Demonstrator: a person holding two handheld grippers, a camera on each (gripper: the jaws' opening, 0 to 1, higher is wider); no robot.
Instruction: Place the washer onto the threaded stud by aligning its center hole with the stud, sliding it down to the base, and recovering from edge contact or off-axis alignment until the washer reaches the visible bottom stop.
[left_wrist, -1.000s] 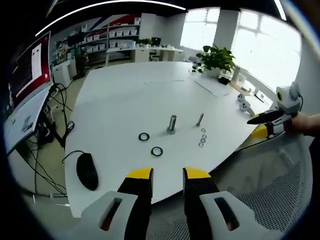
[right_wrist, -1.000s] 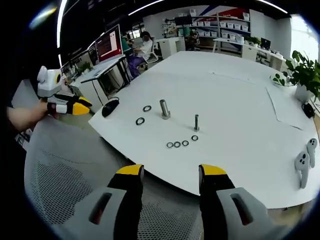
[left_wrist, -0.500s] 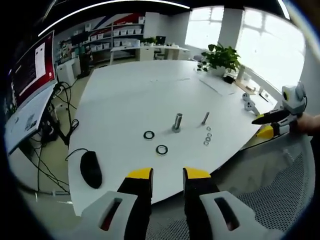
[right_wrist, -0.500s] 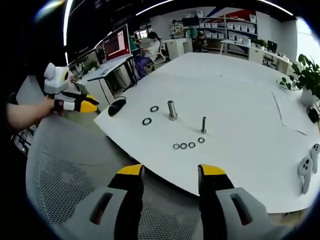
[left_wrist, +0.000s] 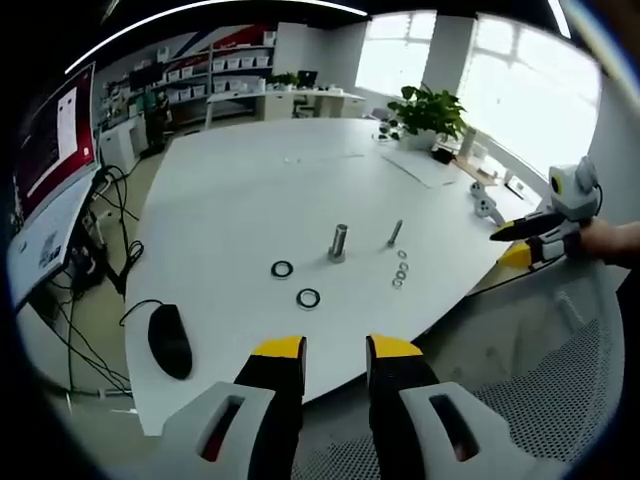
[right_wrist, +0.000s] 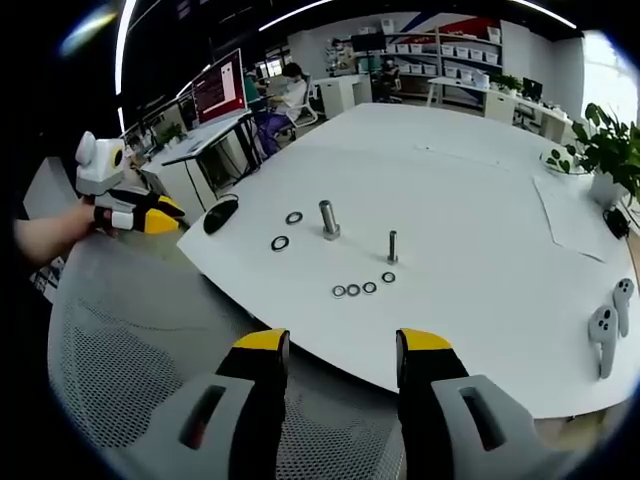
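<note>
Both cameras are drifting slightly from half a second ago, while the parts are sitting where they were. You are hovering over the mesh chair (right_wrist: 120, 350), short of the white table (left_wrist: 250, 190). Your left gripper (left_wrist: 335, 348) is released with its jaws apart, grasping nothing; your right gripper (right_wrist: 335, 340) is likewise spread wide and empty. In the left gripper view, the thick stud (left_wrist: 338, 243) is standing upright at 12 o'clock, the thin stud (left_wrist: 395, 234) at 1 o'clock, two large washers (left_wrist: 308, 298) lying near the thick stud, three small washers (left_wrist: 400, 275) beside the thin one.
</note>
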